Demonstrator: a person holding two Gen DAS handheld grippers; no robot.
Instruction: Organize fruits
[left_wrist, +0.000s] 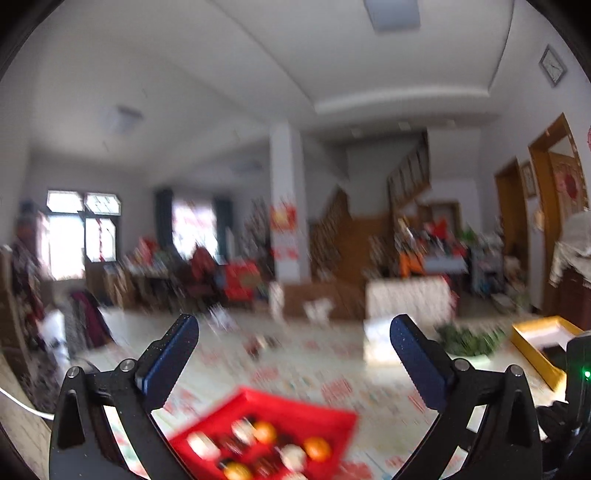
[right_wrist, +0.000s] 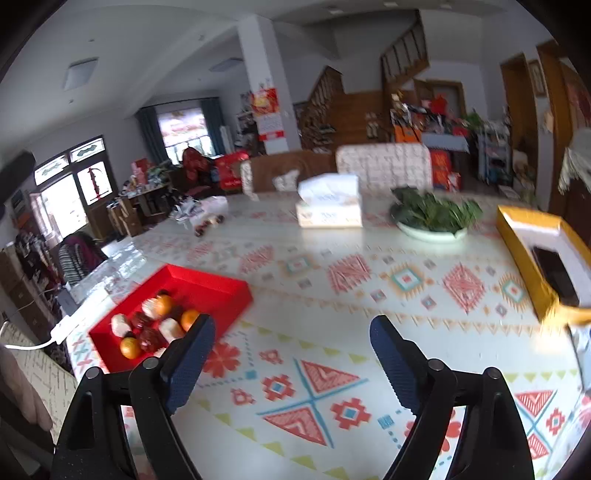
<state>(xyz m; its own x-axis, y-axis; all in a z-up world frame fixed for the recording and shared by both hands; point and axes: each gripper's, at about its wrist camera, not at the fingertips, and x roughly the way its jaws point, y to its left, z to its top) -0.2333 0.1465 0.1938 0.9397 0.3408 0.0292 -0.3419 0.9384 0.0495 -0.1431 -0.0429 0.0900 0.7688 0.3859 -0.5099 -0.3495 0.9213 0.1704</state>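
A red tray (right_wrist: 207, 286) sits on the patterned tablecloth at the left and holds several mixed fruits: oranges (right_wrist: 163, 305), pale round fruits (right_wrist: 120, 325) and dark red ones (right_wrist: 149, 338). In the blurred left wrist view the same red tray (left_wrist: 295, 408) lies just below and ahead of my left gripper (left_wrist: 293, 328), which is open and empty above the table. My right gripper (right_wrist: 291, 328) is open and empty, hovering to the right of the tray, its left finger overlapping the tray's near corner.
A tissue box (right_wrist: 328, 206) and a white plate of leafy greens (right_wrist: 434, 218) stand at the far middle. A yellow box (right_wrist: 535, 258) with a dark phone lies at the right edge. Small dark fruits (right_wrist: 208, 223) lie far left. Chairs stand behind the table.
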